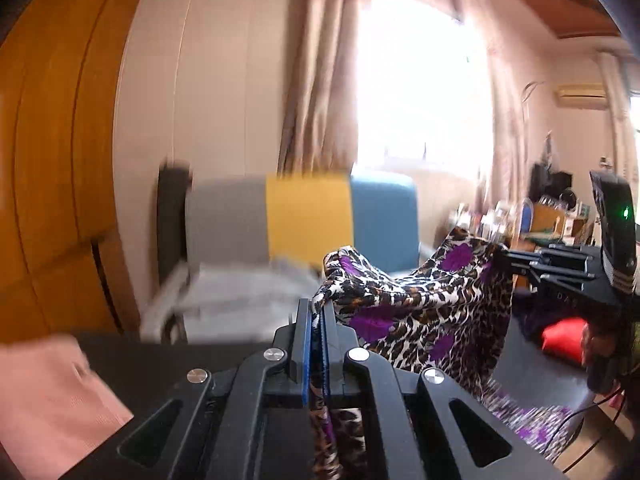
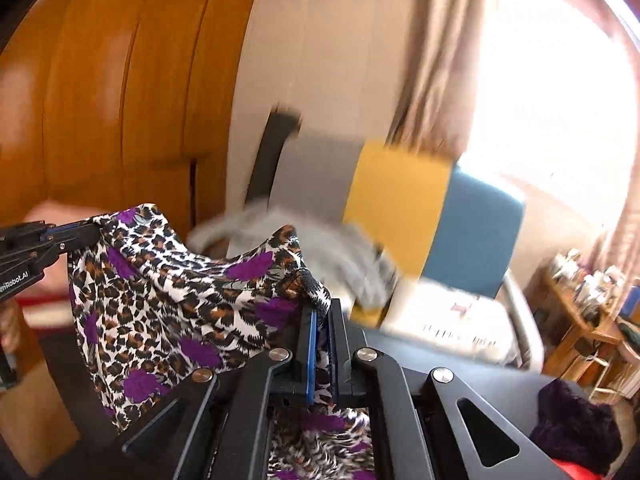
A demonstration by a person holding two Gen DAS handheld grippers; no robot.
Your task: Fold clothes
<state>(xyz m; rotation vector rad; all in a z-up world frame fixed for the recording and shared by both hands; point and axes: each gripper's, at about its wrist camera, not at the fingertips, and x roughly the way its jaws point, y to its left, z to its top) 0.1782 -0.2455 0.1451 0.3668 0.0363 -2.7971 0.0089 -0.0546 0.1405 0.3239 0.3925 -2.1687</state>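
A leopard-print garment with purple flowers (image 1: 420, 304) hangs stretched in the air between both grippers. My left gripper (image 1: 316, 312) is shut on one top corner of it, the cloth pinched between its blue pads. In the same view the right gripper (image 1: 508, 258) grips the other corner at the right. The right wrist view shows the garment (image 2: 180, 300) sagging from my right gripper (image 2: 322, 308), shut on a bunched corner, across to the left gripper (image 2: 90, 234) at the left edge. The lower part of the cloth drapes below and is partly hidden by the gripper bodies.
A dark table (image 1: 168, 364) lies below, with a pink cloth (image 1: 52, 400) at its left and a red item (image 1: 564, 338) and dark purple fuzzy cloth (image 2: 576, 428) at the right. Behind stand a grey-yellow-blue chair (image 1: 308, 220) with grey cloth on it, a wooden wardrobe (image 1: 60, 140) and a bright curtained window.
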